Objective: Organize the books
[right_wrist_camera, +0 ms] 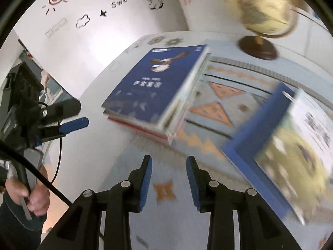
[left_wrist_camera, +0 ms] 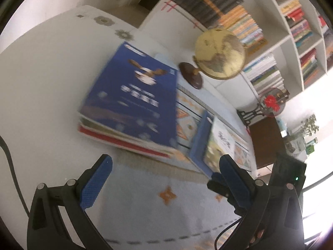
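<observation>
On the patterned cloth (right_wrist_camera: 220,95), near its far edge: your book stack (right_wrist_camera: 149,91), blue cover on top | another book (right_wrist_camera: 287,156) apart, toward the right edge, blurred, perhaps a picture book | left gripper (left_wrist_camera: 164,179) wide open, empty | right gripper (right_wrist_camera: 169,179) partly open, nothing between | globe (left_wrist_camera: 220,55) behind.

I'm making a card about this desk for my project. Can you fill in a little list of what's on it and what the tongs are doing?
stack: pile of books with a dark blue book on top
loose book: blue-edged picture book, lying apart from the pile
globe: yellowish globe on a dark wooden base
cloth: pale blue patterned tablecloth
left tongs: open, empty
right tongs: open, empty
background: bookshelf full of books
</observation>
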